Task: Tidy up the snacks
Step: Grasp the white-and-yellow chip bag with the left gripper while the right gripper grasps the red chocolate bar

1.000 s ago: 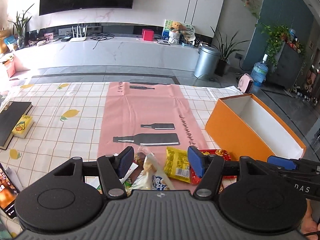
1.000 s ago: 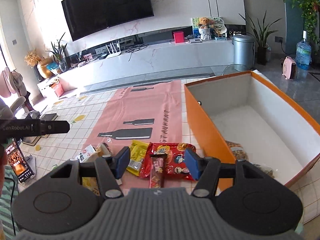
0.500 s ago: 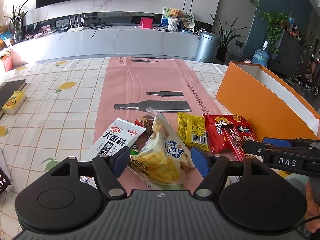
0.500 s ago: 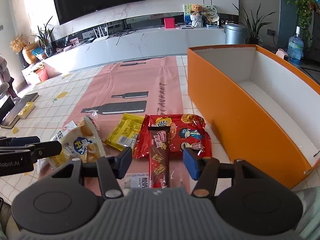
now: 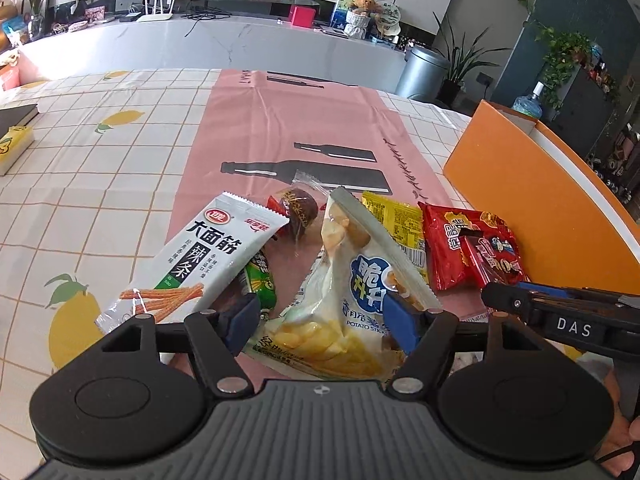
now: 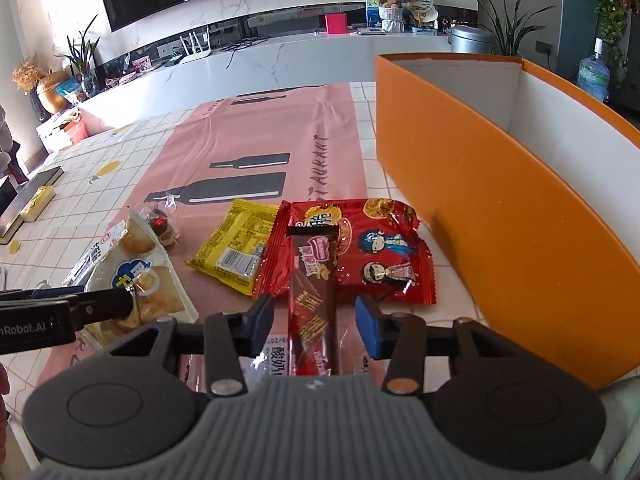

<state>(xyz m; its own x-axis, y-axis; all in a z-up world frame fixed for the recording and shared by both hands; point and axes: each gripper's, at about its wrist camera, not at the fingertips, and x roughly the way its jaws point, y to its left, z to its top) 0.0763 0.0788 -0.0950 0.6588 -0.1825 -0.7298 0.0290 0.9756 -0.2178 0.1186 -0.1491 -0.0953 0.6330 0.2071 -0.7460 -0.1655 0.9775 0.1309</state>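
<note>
My left gripper (image 5: 320, 316) is open, low over a potato-stick bag (image 5: 352, 280) that lies between its fingers. A white spicy-strip pack (image 5: 200, 260), a green pack (image 5: 260, 284), a wrapped brown sweet (image 5: 298, 208), a yellow packet (image 5: 394, 216) and a red snack bag (image 5: 456, 248) lie around it. My right gripper (image 6: 316, 320) is open, its fingers either side of a brown chocolate bar (image 6: 312, 292) lying on the red bag (image 6: 380, 256). The yellow packet (image 6: 236, 246) is left of it. The orange box (image 6: 500, 200) stands to the right.
A pink mat (image 5: 288, 120) lies on the checked tablecloth (image 5: 80, 184). A black book (image 5: 16, 114) and a yellow block (image 5: 10, 148) sit at the far left. The orange box (image 5: 532, 188) also shows in the left wrist view. Behind is a white TV counter (image 6: 280, 56).
Both grippers have dropped lower and moved forward over the snack pile. The left now straddles the potato-stick bag and the right straddles the chocolate bar. Both stay open.
</note>
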